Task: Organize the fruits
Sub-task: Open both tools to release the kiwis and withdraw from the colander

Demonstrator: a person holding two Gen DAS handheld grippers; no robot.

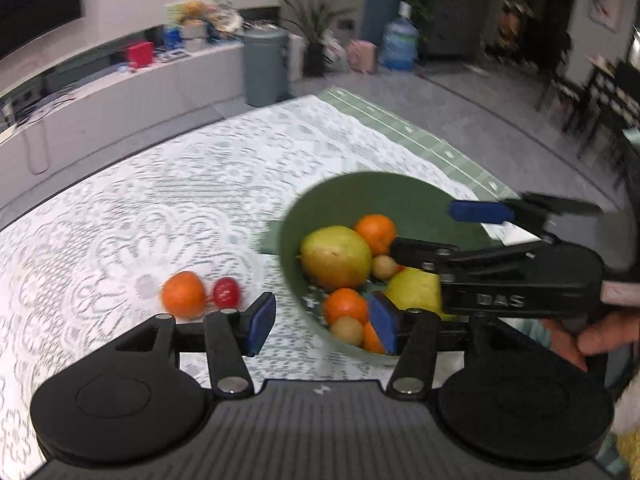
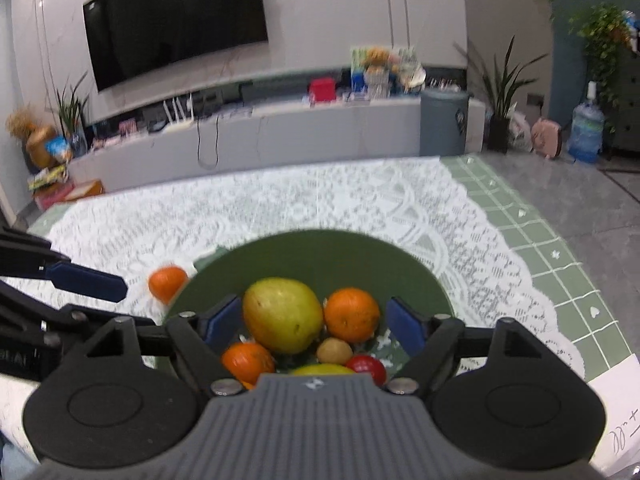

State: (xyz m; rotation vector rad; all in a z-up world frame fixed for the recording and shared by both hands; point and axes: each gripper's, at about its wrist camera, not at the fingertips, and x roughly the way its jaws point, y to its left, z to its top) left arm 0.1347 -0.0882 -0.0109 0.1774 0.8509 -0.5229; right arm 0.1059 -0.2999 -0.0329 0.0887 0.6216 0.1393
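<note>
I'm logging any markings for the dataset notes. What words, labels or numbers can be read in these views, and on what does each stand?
"DAS": raised letters on the black body of the right gripper, seen from the left wrist.
Handwritten marks on the white paper sheet at the table's right edge: not legible.
Packages on the TV bench: too blurred to read.

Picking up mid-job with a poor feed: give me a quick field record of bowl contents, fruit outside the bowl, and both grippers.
bowl: green bowl on lace tablecloth
in bowl: pear, oranges, small round fruits, red fruit
outside bowl: orange and red fruit on cloth, touching
left gripper: open, empty
right gripper: open, empty, over bowl
</note>
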